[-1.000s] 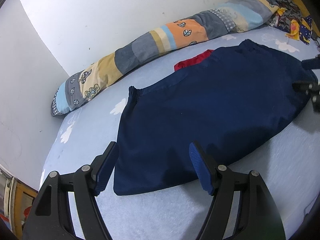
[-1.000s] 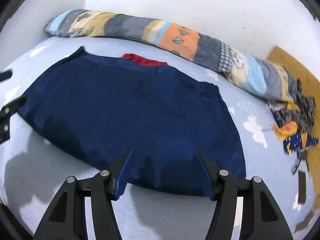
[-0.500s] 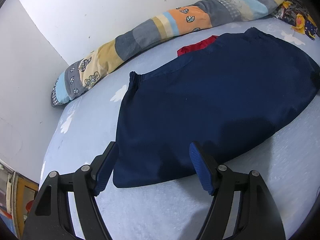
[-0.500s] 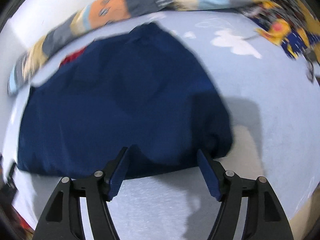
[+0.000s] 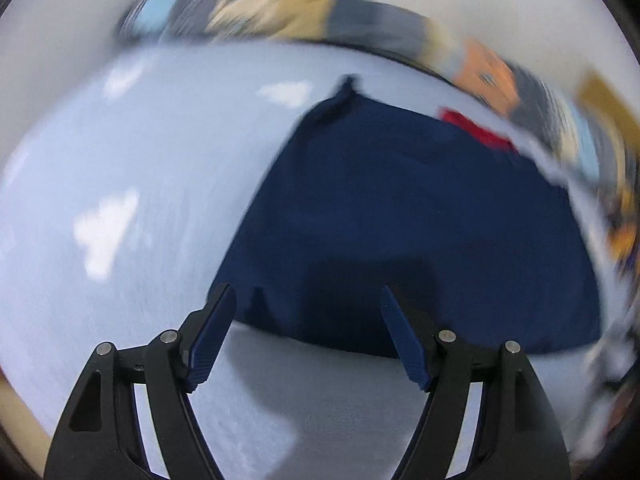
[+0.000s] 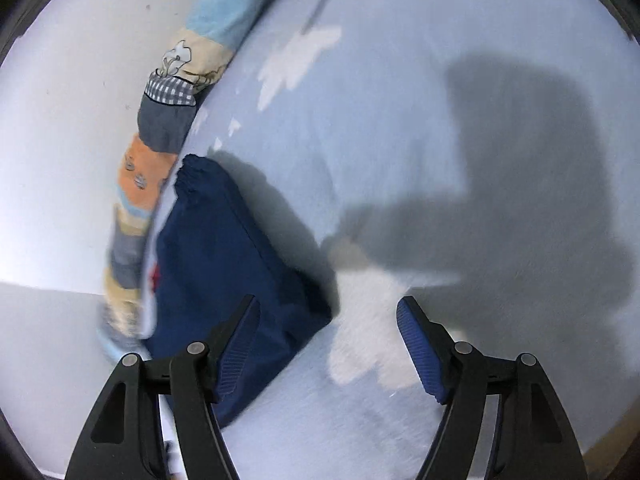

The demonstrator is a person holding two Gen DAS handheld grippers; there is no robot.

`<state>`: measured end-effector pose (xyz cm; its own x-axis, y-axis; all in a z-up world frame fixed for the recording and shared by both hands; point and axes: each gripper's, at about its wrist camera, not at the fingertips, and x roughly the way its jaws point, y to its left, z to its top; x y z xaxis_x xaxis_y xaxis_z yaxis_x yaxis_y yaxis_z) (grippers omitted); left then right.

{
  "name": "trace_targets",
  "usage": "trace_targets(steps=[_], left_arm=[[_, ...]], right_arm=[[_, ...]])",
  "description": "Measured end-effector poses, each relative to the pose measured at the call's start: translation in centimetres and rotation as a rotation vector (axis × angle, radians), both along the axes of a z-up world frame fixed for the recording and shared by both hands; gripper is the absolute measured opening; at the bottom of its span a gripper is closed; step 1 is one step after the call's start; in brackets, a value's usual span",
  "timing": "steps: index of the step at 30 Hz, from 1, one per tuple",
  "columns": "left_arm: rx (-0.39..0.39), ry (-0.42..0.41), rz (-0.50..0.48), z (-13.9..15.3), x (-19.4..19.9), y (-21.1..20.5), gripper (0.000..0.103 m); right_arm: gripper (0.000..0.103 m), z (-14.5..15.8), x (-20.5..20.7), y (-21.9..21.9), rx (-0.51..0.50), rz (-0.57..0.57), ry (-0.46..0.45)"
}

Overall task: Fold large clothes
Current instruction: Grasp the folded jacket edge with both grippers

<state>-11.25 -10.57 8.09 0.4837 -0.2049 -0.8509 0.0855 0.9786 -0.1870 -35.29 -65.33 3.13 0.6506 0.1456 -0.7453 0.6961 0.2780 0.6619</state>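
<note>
- Left wrist view: your left gripper (image 5: 306, 320) points down at the near edge of the navy garment (image 5: 420, 216), which lies flat on the pale blue bed sheet (image 5: 132, 168).
- Its jaws stand wide apart with nothing pinched; the garment's near left corner lies just beyond the left blue pad (image 5: 212, 332), and the hem runs across the gap between the fingertips. Whether the pads touch the cloth you cannot tell, since the picture is smeared by motion.
- A red piece of cloth (image 5: 478, 130) peeks out along the garment's far edge, and the long patchwork bolster (image 5: 304, 20) lies against the white wall (image 5: 60, 12) behind it.
- Right wrist view: your right gripper (image 6: 326, 320) is tilted down over the sheet (image 6: 400, 120), its jaws opening and holding nothing.
- The garment (image 6: 224, 264) sits at the lower left here; its corner reaches past the left blue pad (image 6: 236, 352) into the gap, while the right pad (image 6: 420, 352) hangs over a white cloud print (image 6: 368, 328) on the sheet.
- The bolster (image 6: 168, 120) runs up the left side along the wall (image 6: 60, 120), and a dark shadow (image 6: 520, 180) falls across the sheet at right.
</note>
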Motion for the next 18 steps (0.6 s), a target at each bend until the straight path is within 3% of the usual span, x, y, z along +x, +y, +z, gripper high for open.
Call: trace_targets(steps=[1,5,10,13,16,18], left_arm=[[-0.085,0.051,0.052,-0.7,0.5,1.7,0.075],[-0.266,0.171,0.154,-3.1,1.0,5.5,0.074],[-0.397,0.248,0.171,-5.3,1.1,7.3,0.074],[-0.454,0.263,0.184,-6.2,1.7,7.8,0.074],[-0.498,0.259,0.187,-6.6,2.1,8.0,0.074],[-0.529,0.249,0.184,-6.9,2.5,7.5,0.069]], right_arm=[[0.074,-0.3,0.1,0.1,0.029,0.007,-0.020],[0.074,-0.5,1.8,1.0,0.034,0.073,-0.068],[0.074,-1.6,4.1,2.7,0.075,0.127,-0.088],[0.073,-2.0,4.4,2.4,0.081,0.092,-0.118],[0.059,-2.3,4.5,2.0,0.080,0.078,-0.127],[0.036,-2.1,4.7,1.8,0.057,0.094,-0.121]])
